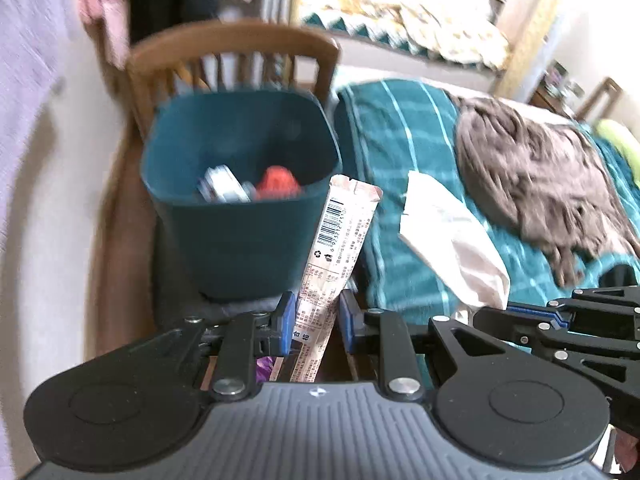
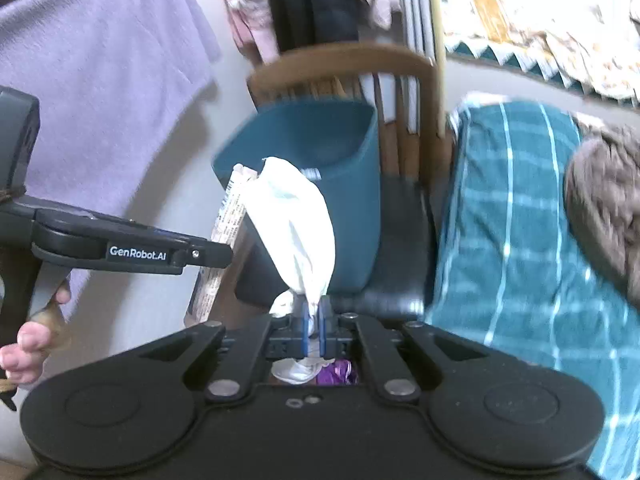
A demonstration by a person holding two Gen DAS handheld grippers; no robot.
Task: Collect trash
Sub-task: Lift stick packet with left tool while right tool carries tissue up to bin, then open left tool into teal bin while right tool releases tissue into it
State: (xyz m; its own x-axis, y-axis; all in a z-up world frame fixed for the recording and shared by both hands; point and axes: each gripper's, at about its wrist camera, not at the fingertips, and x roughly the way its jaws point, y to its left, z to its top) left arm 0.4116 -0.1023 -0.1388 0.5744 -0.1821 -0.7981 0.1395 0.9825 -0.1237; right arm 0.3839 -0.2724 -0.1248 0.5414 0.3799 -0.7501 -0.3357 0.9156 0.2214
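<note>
A: What is the left claw point(image 1: 314, 322) carrying?

B: A long snack wrapper point(image 1: 338, 240), printed with a barcode. The blue pads pinch its lower part, and the rest rises upright, leaning a little to the right, in front of the bin.

A: And the right claw point(image 2: 314, 330)?

B: Pressed together on a crumpled white tissue point(image 2: 296, 224). The tissue billows up above the fingertips, and a small wad of it hangs out below them.

A: Where is the bin?

B: The teal bin point(image 1: 244, 200) stands on the dark seat of a wooden chair point(image 1: 236, 46), its back rail showing behind the rim. Inside lie a red item point(image 1: 278, 182) and a pale package point(image 1: 224, 190), both blurred.

A: How do the two claws sit against each other?

B: Side by side, near the bin's front wall. From the right wrist view the wrapper point(image 2: 230, 220) stands just left of the tissue.

A: Anything beside the chair?

B: A bed with a teal striped cover point(image 1: 400, 132) against the chair's right edge, and a brown fuzzy blanket point(image 1: 532, 176) lying on the cover.
</note>
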